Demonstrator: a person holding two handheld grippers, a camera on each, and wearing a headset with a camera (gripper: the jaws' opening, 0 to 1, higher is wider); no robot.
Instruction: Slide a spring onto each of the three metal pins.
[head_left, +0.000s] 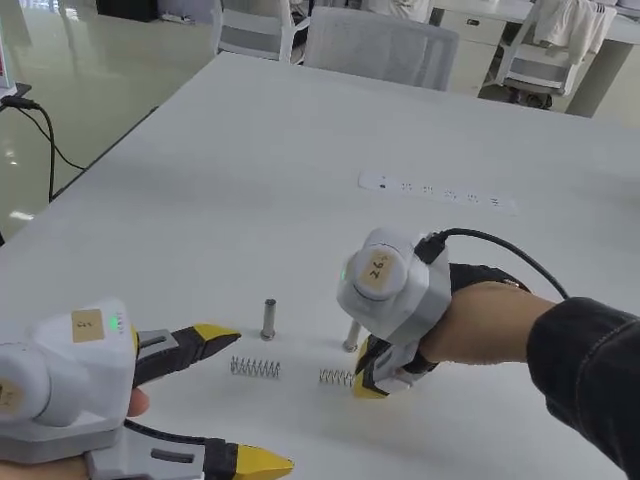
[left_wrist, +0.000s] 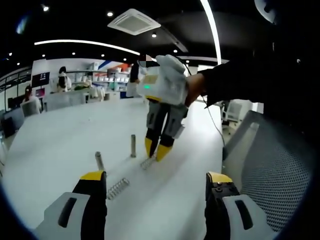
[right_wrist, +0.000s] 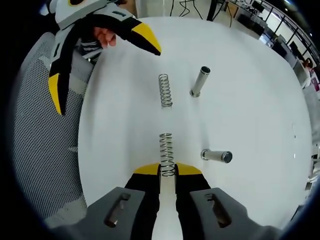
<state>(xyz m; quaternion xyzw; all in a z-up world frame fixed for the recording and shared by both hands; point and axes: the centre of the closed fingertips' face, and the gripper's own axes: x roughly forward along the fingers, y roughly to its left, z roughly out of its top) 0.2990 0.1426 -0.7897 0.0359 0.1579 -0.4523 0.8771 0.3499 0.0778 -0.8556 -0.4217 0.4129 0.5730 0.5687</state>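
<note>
the right gripper (right_wrist: 167, 170) has its jaws clenched on the near end of a spring (right_wrist: 166, 145). the spring's long axis runs straight forward out of the fingertips, low along the white table (head_left: 300, 150). the nearer pin (right_wrist: 216, 156) stands just to the right of those fingertips, apart from the spring. a second pin (right_wrist: 200, 81) stands further ahead on the same side. a loose spring (right_wrist: 165, 90) lies flat ahead of the held one, in roughly the same line.

the left gripper (left_wrist: 155, 176) hangs with jaws spread wide and nothing between them; the loose spring lies just ahead of its left finger.

the right hand is clearly the nearer to the closest pin. in the head view the pins stand upright, so the held spring likely has to be lifted and tipped until its free end sits over the pin top, axis along axis.
</note>
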